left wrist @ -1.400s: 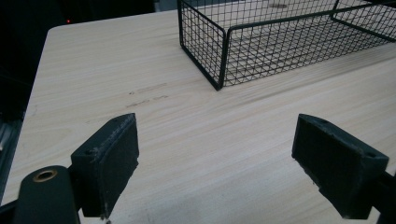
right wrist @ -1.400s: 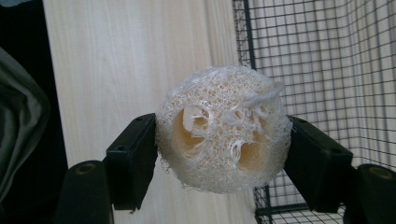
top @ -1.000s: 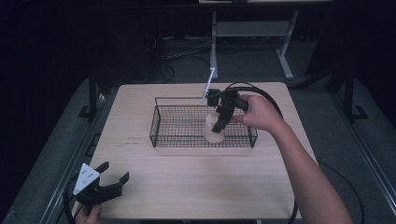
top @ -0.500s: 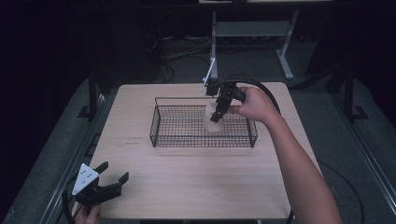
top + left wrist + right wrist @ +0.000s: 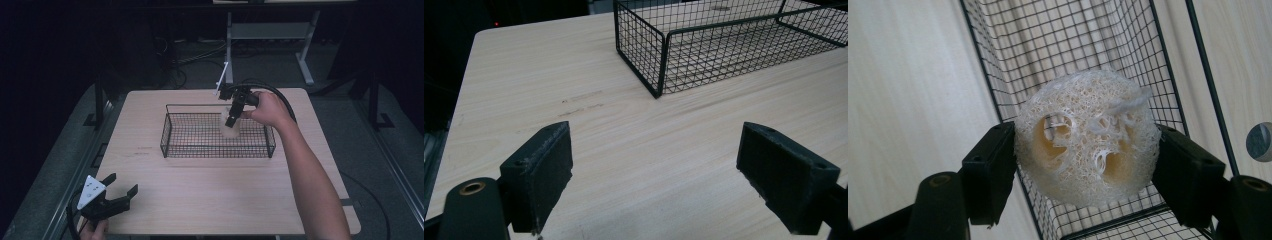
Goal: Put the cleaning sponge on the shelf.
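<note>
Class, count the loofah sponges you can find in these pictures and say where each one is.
1. The loofah sponge is clamped in the right gripper, held over the right part of the wire basket. None seems hidden.

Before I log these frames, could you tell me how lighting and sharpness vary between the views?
High view: dim, surroundings nearly black, table soft. Left gripper view: evenly lit, basket crisp, near jaws slightly soft. Right gripper view: bright, washed-out wood, loofah sharp.
</note>
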